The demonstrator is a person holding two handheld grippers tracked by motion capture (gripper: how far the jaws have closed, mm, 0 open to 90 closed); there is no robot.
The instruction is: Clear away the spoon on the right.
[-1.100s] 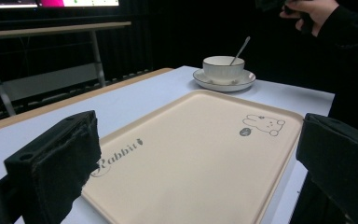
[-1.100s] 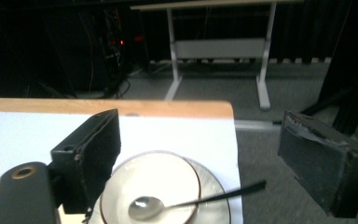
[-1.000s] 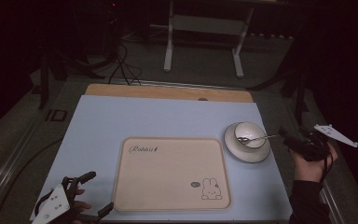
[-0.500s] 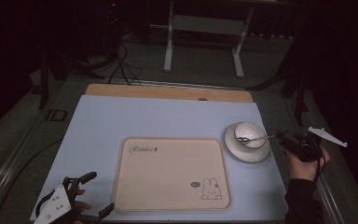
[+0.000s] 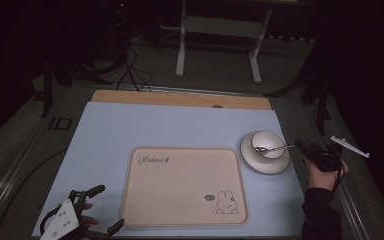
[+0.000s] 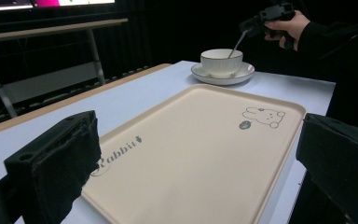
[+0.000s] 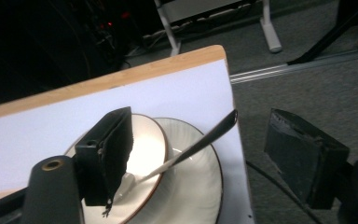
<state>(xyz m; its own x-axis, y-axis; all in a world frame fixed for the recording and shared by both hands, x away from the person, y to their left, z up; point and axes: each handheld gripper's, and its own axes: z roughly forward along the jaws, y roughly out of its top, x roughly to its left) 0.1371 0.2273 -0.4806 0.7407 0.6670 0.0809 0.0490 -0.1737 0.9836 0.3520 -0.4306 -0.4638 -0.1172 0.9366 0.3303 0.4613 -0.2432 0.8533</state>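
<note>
A white bowl stands on a white saucer at the table's right side. A metal spoon lies in the bowl with its handle pointing right over the rim. My right gripper hovers at the handle's end. In the right gripper view it is open, and the spoon handle runs between the jaws without touching either. My left gripper is open at the front left corner. In its own view it faces the beige rabbit tray, empty.
The tray lies empty in the middle of the pale blue table top. The saucer sits close to the table's right edge. A wooden strip marks the far edge. Metal frame legs and cables are on the floor beyond.
My right gripper has moved left, closing in on the end of the spoon handle. The left gripper has stayed almost still.
</note>
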